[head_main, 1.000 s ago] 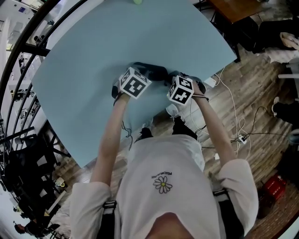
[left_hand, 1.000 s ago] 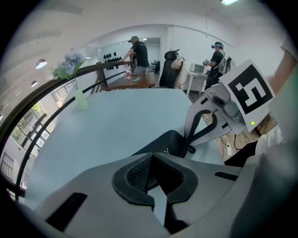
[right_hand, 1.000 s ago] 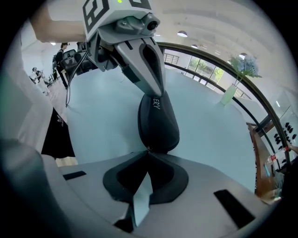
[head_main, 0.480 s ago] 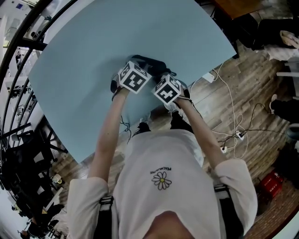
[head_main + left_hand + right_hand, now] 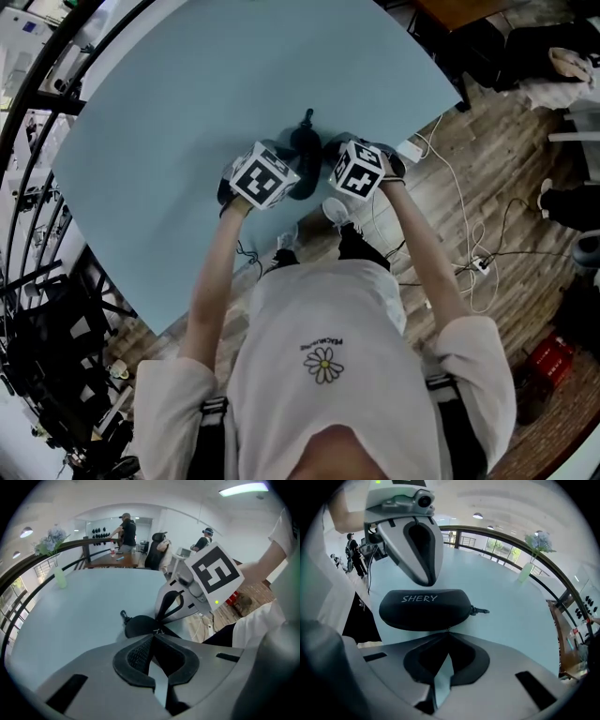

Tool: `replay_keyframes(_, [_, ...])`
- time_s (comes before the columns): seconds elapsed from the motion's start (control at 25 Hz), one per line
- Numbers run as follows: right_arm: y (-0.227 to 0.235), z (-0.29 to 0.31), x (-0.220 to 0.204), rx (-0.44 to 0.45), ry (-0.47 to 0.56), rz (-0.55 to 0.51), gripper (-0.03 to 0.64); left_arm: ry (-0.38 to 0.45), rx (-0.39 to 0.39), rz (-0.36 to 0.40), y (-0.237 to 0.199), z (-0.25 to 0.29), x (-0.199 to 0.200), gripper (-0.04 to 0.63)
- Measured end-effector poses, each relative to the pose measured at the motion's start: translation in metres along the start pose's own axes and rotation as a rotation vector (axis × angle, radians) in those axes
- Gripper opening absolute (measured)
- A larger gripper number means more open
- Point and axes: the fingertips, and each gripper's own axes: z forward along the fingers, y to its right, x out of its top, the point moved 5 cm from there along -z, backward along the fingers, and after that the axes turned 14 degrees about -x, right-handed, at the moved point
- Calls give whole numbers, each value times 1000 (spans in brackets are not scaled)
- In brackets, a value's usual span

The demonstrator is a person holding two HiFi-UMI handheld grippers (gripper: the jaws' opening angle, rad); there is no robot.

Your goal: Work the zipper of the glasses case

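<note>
A black zip glasses case (image 5: 305, 150) lies on the light blue table (image 5: 187, 112), between my two grippers. In the right gripper view the case (image 5: 423, 609) shows the white word SHERY, and its zipper pull (image 5: 481, 611) sticks out at the right end. My right gripper (image 5: 448, 631) is shut, with its tips at the case's near edge. My left gripper (image 5: 153, 632) is shut too, its tips against the case (image 5: 140, 625), whose pull (image 5: 124, 616) points away. I cannot tell whether either gripper pinches anything. Each gripper shows in the other's view: the right gripper (image 5: 180, 599) and the left gripper (image 5: 417, 545).
The table's near edge (image 5: 309, 234) runs just under my hands. Cables (image 5: 469, 253) lie on the wooden floor to the right. A vase of flowers (image 5: 530, 564) stands at the far rim by a dark railing (image 5: 70, 566). People stand in the background (image 5: 125, 531).
The case has turned from lying crosswise to pointing away from me, pull end far. Both grippers have shifted toward each other around it, and the left one moved to the right.
</note>
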Motion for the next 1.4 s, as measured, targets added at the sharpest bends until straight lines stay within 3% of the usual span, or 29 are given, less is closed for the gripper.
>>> replay_keyframes(0.24, [-3,2,-3,6,11,-5,8,-15,-32,11,19,21,9,14])
replay_keyframes(0.4, [-14,-4,-7,68,10,0,8,-23,-16,21,21,23,7,14])
replay_keyframes(0.56, [-47,-17,-6,145,15,-29,8,37,-9,4,18,22,4,14])
replay_keyframes(0.76, [-105,-32,5,220,61,14,8,43,-24,-8,18,21,3,14])
replay_keyframes(0.92, [-115,-32,11,204,84,55,8,44,-7,13,18,21,4,14])
replay_keyframes(1.12, [-90,-37,-3,145,64,-123,8,33,80,-5,19,15,-2,14])
replay_keyframes(1.4, [-65,-30,-15,64,39,-115,8,-6,111,-9,22,7,-13,14])
